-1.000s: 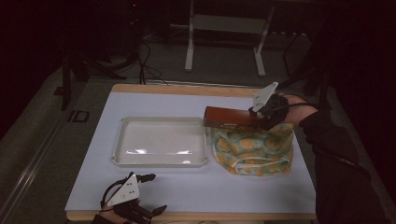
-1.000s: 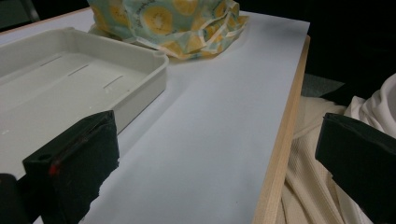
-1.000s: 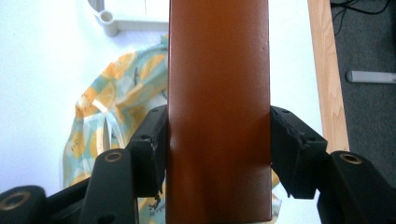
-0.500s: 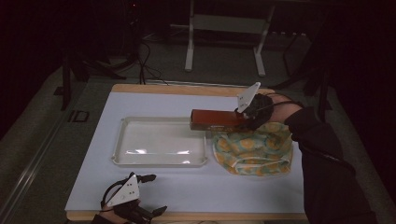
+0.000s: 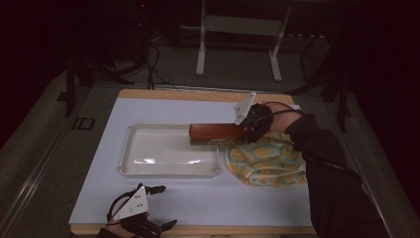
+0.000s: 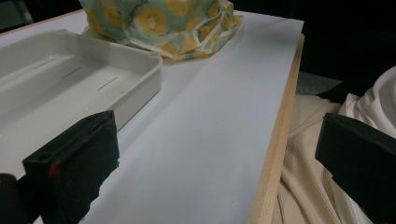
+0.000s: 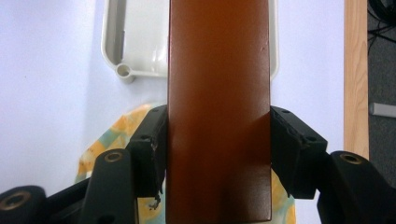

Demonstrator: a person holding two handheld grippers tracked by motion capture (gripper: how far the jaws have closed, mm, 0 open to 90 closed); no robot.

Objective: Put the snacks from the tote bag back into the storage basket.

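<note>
- black jaws of the left gripper stand wide apart with nothing between them. it rests idle at the near edge of the tabletop, near the left corner. its own view looks past the jaws at bare white surface and the wooden edge strip.
- cream ribbed cloth shows beyond that edge in the left gripper view, off the tabletop. it plays no part in the work.
- white plastic tray sits mid-tabletop, left of centre. as far as the high view and the left gripper view show, nothing lies in it yet.
- yellow-and-teal patterned cloth bag lies slumped just right of the tray, mouth toward the near side. it looks soft and collapsed.
- reddish-brown long box is clamped at one end by the right gripper, jaws closed on its two long sides. the right gripper view shows both pads pressing the box squarely.
- box is held off the surface, lying level, its free end reaching over the tray's far right corner and its gripped end above the bag's far edge.
- judgement: the box is out of the bag and on its way to the tray; lift done, carry partly done.
- left to do, as i read it: bring the box fully over the tray, lower it flat inside, let go.
- cannot tell whether the bag holds more items.
</note>
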